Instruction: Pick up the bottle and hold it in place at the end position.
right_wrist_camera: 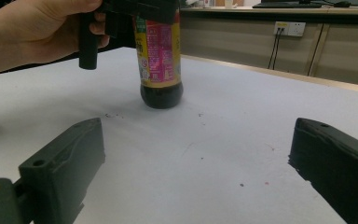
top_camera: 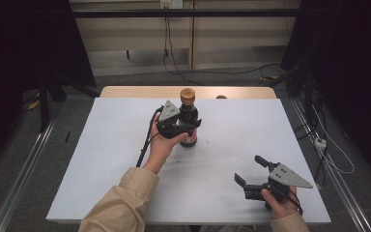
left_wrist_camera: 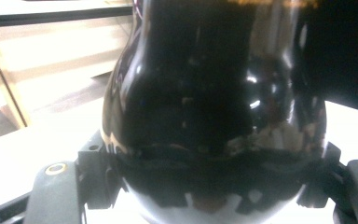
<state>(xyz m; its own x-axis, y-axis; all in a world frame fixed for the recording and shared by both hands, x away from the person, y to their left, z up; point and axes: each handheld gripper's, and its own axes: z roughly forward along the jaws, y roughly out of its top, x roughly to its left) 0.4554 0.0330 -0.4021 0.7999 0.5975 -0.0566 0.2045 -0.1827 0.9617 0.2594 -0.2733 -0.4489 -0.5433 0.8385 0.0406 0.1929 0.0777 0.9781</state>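
While the right tongs (top_camera: 249,170) lie idle at the near right of the table (top_camera: 125,159), jaws spread wide and holding nothing, they offer no support should the work farther off go astray. Item, middle of the table, toward the far edge: one dark sauce bottle (top_camera: 189,121), upright, brown cap, pink and yellow label, base on the white surface. Item, just left of it: the left tongs (top_camera: 186,126), reaching in from the left with a jaw on either side of the bottle's rounded shoulder; whether the pads press or merely flank the glossy curve cannot be told from these views. Hazards, judged: a loose hold on that smooth, swelling surface could let the bottle slip or swivel if lifted; a sideways nudge high on a tall, narrow body could tip it, since the base is small; and a fall near the far edge might carry it off the table.
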